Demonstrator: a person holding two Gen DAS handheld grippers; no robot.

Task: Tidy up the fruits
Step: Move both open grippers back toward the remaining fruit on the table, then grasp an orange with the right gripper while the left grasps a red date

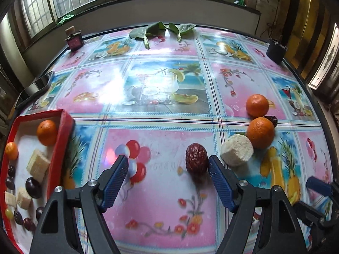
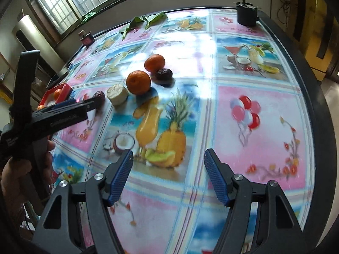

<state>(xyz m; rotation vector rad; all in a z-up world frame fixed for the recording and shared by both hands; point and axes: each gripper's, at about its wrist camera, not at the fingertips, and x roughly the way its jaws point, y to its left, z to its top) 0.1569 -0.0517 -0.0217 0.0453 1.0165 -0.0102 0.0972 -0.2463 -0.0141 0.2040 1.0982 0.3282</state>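
Left wrist view: left gripper (image 1: pixel 168 165) stood spread, date (image 1: pixel 196 158) on the table (image 1: pixel 165 97) just inside its right finger, untouched. Red tray (image 1: pixel 63 139) at left held oranges, dates, pale chunks. Two oranges (image 1: pixel 260 132) and a pale chunk (image 1: pixel 236 153) lay right. Right gripper (image 2: pixel 168 163) was spread, empty.

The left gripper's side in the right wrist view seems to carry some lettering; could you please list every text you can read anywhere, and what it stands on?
Pale lettering on the left gripper: too blurred to read.
Faint lettering on the tablecloth beside the red date: too faint to read.
Nothing else carries readable text.
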